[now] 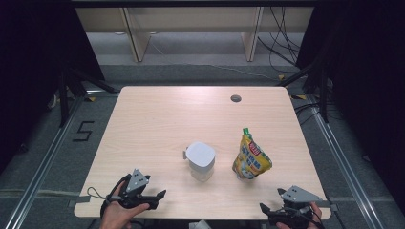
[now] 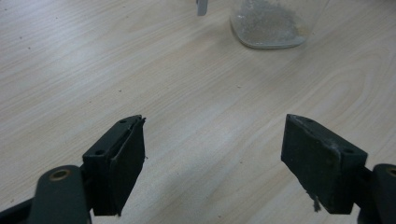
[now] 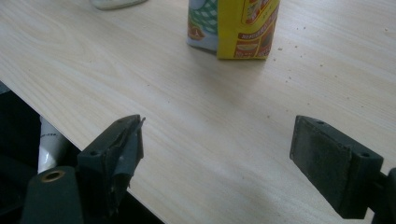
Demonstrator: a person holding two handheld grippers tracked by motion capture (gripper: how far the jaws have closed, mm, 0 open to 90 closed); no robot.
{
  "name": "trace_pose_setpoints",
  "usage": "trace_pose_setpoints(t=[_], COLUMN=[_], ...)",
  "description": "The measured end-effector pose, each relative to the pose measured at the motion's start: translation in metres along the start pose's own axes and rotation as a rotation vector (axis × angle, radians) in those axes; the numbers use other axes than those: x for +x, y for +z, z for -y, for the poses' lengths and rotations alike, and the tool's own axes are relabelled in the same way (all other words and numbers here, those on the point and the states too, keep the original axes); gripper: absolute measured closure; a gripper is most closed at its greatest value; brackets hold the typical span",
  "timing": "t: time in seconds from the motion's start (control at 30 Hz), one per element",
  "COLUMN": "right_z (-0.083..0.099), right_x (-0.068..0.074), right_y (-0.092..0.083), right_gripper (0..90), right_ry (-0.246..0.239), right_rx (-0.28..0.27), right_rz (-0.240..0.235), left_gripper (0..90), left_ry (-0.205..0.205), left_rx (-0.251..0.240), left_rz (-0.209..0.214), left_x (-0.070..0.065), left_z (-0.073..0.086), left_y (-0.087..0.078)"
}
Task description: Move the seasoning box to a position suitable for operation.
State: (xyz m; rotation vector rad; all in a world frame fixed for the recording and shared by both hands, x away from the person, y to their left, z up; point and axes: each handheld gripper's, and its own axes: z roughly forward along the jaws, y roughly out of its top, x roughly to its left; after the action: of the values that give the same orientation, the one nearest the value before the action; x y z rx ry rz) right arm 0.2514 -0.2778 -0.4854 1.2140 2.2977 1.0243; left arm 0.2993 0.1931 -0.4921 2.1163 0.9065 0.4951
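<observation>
Bench (image 1: pixel 157 119): pale wood-grain top, a small round grommet hole (image 1: pixel 235 98) near its far edge.

Spouted pouch (image 1: pixel 251 156): yellow printed pack with a green cap, standing upright but leaning, right of centre, just beside the jar and apart from it.

Jar (image 1: pixel 200 161): clear, square-shouldered, white lid on, a pale grainy layer at its bottom; stands near the bench centre.

Left tool (image 1: pixel 149 196): held in a hand at the near-left edge, jaws released wide over bare wood, nothing between them.

Right tool (image 1: pixel 271 213): at the near-right corner, jaws likewise spread, empty.
</observation>
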Motion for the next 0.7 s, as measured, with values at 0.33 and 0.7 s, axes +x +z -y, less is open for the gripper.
trace_pose_setpoints(t=[0.33, 0.7], right_z=[0.0, 0.001], right_x=[-0.002, -0.001], right_y=[0.0, 0.001], right_gripper=[19.2, 19.4], right_ry=[0.005, 0.007], right_rx=[0.013, 0.005], right_rz=[-0.022, -0.002], left_gripper=[20.4, 33.6], left_ry=[-0.017, 0.016], left_rx=[-0.014, -0.084], left_rz=[-0.007, 0.014], left_x=[0.002, 0.015], left_z=[0.0, -0.033], left_y=[0.002, 0.023])
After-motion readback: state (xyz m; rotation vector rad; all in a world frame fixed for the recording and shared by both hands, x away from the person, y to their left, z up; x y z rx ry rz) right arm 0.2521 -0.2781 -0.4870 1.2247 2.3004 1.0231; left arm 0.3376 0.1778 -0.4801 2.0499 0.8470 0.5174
